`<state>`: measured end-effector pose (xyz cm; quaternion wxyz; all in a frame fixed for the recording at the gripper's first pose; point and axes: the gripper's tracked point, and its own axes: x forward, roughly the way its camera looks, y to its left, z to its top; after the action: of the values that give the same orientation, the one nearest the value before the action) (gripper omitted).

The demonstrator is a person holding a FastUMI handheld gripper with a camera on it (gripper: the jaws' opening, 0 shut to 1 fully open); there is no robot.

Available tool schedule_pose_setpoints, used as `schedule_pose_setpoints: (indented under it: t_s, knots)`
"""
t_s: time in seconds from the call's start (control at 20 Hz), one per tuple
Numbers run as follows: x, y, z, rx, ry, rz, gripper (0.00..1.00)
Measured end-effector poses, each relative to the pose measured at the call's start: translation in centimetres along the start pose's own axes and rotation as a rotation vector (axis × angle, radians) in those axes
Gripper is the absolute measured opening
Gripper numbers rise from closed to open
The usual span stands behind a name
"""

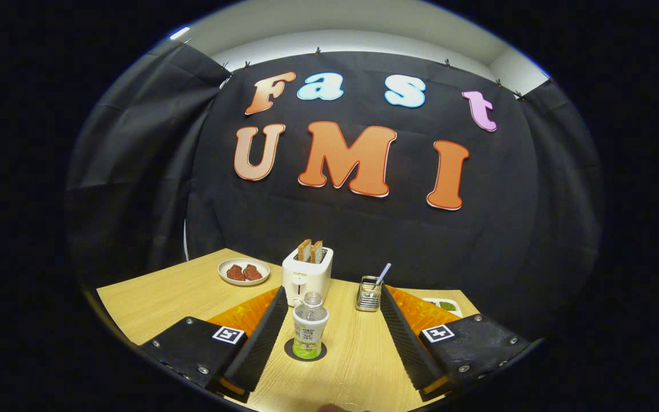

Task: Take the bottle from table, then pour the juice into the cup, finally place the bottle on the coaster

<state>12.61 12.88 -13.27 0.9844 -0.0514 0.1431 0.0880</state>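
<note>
While the gripper (329, 335) has its two black ridged fingers (258, 343) spread wide and holding nothing, the bottle (309, 329) stands upright on a dark round coaster (305, 352) between them, close to the left finger but apart from it. Beyond the bottle on the wooden table (163, 292) sits a white toaster (306, 274) with two slices of bread. A plate (243, 271) of reddish food lies left of it, and a metal holder (369, 293) with a utensil stands to the right.
</note>
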Motion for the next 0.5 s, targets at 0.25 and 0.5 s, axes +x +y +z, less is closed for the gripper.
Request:
schedule_pose_setpoints:
  t_s: [0.25,0.5]
  knots:
    - [-6.8,-3.5,5.0,0.038,-0.057,-0.057,0.97]
    - [-13.7,-5.8,9.5,0.018,-0.138,-0.099,0.97]
